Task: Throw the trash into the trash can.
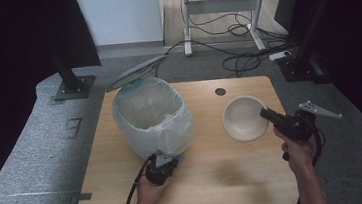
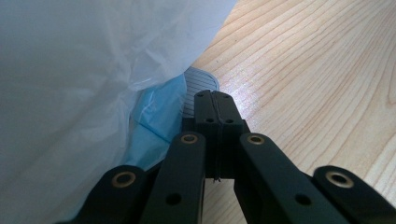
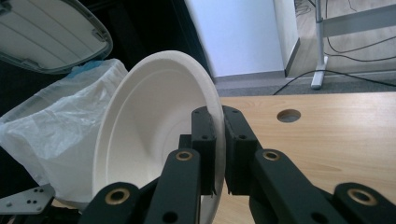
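A smooth, round white bowl (image 1: 244,118) tilts above the pale wood-grain worktop (image 1: 210,167), rim pinched by the right claw (image 1: 265,114); the left claw (image 2: 215,108), pressed together, sits beside a crinkled plastic-lined bin (image 1: 151,116).

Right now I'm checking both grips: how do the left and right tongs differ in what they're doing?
The right tongs are shut on the rim of the white bowl, tilting it up off the table. The left tongs are shut with nothing between them, tips at the grey pedal at the base of the bagged bin. The right sits beside the bin, the left against it. Both are black and hand-held.
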`<state>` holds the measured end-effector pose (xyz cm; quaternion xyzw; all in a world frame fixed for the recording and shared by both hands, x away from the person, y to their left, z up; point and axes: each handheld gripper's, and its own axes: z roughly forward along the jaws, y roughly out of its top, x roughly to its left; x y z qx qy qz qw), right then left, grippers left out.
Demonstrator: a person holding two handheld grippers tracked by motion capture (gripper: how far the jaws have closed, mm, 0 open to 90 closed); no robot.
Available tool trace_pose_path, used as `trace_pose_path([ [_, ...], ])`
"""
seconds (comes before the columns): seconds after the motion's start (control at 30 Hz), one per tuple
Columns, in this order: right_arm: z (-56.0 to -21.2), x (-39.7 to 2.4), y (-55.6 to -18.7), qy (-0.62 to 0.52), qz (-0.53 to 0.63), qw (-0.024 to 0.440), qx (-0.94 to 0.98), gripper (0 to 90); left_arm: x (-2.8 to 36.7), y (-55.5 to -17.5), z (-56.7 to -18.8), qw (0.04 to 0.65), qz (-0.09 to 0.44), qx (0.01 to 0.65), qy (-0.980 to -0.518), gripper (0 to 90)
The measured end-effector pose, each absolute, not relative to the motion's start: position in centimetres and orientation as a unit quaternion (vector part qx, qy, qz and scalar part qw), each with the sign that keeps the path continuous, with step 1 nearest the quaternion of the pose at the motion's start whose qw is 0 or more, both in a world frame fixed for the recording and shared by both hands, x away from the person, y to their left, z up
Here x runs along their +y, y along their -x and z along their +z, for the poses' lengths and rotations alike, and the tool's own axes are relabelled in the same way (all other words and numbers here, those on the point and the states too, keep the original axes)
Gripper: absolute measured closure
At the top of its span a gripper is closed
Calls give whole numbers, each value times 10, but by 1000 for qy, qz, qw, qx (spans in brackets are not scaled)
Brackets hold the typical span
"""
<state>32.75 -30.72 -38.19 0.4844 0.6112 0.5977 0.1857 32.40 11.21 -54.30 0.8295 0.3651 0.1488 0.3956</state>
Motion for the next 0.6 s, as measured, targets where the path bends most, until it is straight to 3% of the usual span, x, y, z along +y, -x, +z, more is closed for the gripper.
trace_pose_path([
  [0.6, -366, -293, -331, -469, 609, 182, 613, 837, 112, -324, -543, 396, 147, 365, -829, 900],
])
